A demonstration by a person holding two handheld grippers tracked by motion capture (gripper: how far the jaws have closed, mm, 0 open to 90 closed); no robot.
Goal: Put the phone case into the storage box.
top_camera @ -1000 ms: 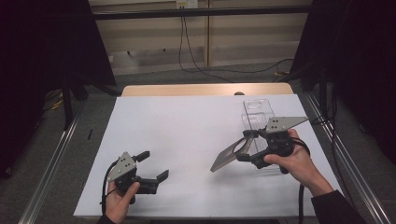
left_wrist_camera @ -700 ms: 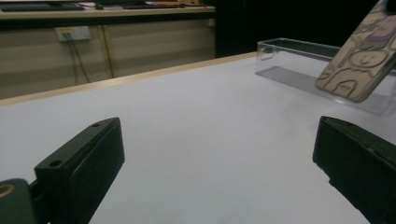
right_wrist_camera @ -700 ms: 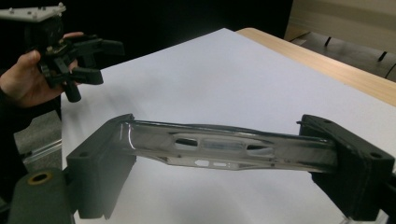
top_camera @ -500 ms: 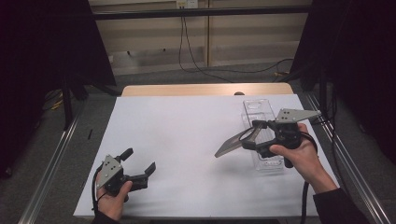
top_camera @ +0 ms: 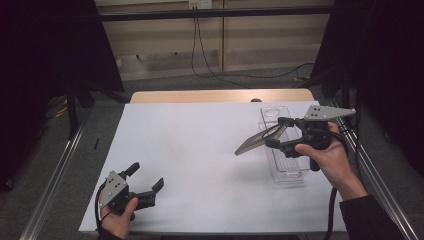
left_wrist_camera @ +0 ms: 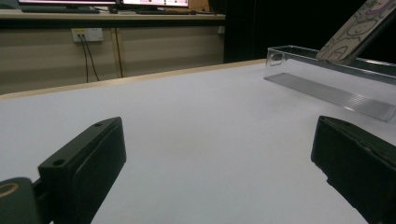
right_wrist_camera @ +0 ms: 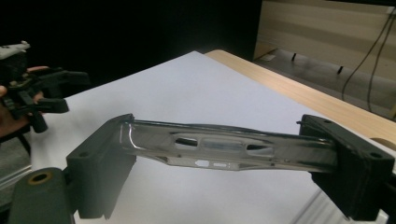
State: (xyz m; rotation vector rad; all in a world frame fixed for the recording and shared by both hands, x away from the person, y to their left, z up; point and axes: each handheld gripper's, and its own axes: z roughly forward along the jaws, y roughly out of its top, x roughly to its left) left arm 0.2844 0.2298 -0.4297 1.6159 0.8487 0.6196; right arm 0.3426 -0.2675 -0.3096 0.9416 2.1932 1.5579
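A thin patterned phone case (top_camera: 251, 143) hangs tilted above the white table sheet, beside the near-left side of a clear plastic tray (top_camera: 286, 167). My right gripper (top_camera: 276, 133) is shut on it, with the jaws clamping its two long edges (right_wrist_camera: 224, 144). In the left gripper view the case (left_wrist_camera: 357, 29) hovers over the tray (left_wrist_camera: 327, 88). Near the front left corner, a hand holds my left gripper (top_camera: 146, 175) low over the sheet. It is open, with nothing between its jaws. The right gripper view shows the left gripper (right_wrist_camera: 52, 90) far off.
The white sheet (top_camera: 200, 145) covers most of a wooden table (top_camera: 220, 96). Metal rails (top_camera: 55, 175) run along both sides. Cables hang against the back wall (top_camera: 200, 40). Dark screens stand to the left and right.
My right gripper has lifted the case higher and carried it back and to the right, over the tray. The left gripper has slid a little left.
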